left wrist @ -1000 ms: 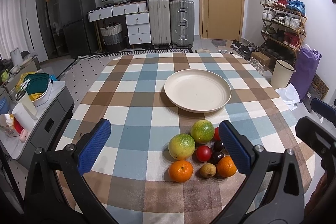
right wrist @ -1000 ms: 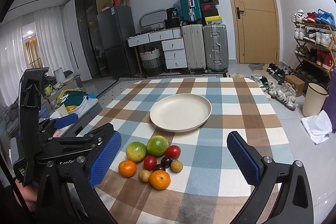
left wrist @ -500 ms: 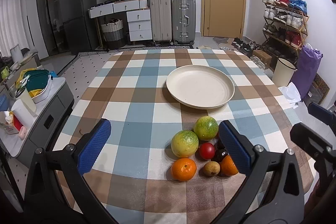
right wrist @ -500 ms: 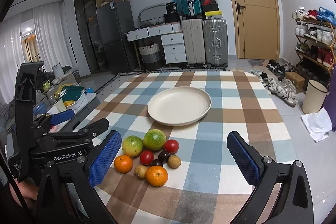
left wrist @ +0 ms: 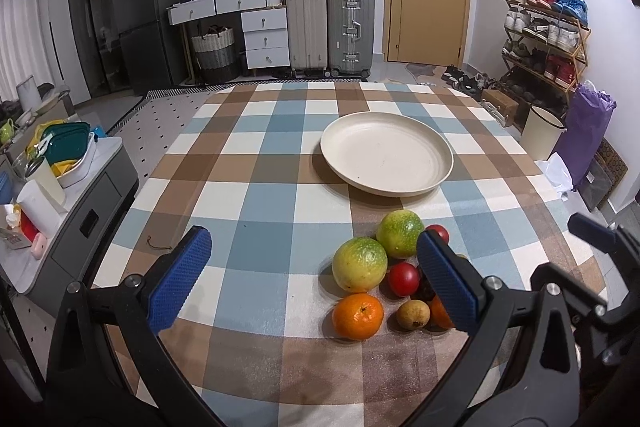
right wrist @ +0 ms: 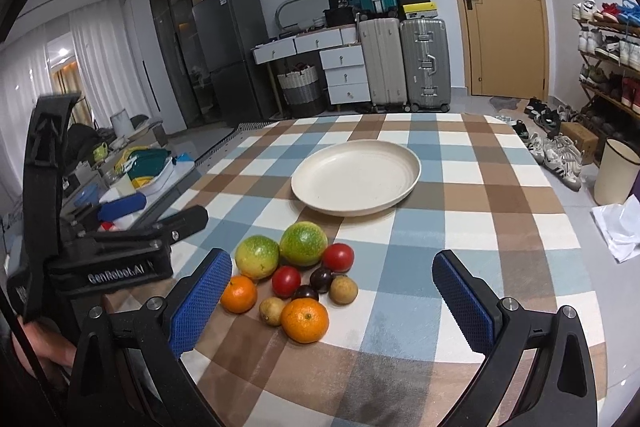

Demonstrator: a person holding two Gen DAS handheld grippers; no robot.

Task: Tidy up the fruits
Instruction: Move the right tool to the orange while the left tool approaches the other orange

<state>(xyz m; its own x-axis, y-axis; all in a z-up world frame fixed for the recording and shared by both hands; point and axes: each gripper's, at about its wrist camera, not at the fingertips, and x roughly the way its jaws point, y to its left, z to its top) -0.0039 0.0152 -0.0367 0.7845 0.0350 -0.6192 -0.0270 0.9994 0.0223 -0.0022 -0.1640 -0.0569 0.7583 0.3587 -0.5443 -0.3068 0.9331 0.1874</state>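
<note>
Both grippers hang above the near end of the checked table, and nothing is in hand. The left gripper has its jaws spread wide, blue pads apart with bare cloth between them; its right pad sits in front of part of the fruit pile. The right gripper is just as wide open, and from its camera the pile lies between the pads, nearer the left one. The fruits sit in a tight cluster on the table, close to the near edge and short of the plate. The plate, cream and round, stands alone past them toward the middle of the table, with no fruit on it. At the back of the cluster, two green-yellow citrus lie side by side, touching. Beside them is a red tomato, with a second tomato in front. Two dark plums nestle in the middle. Two small tan fruits sit at either side of the front, and two oranges close off the near edge. From the right camera, the left gripper's black body shows at the left, level with the pile.
</note>
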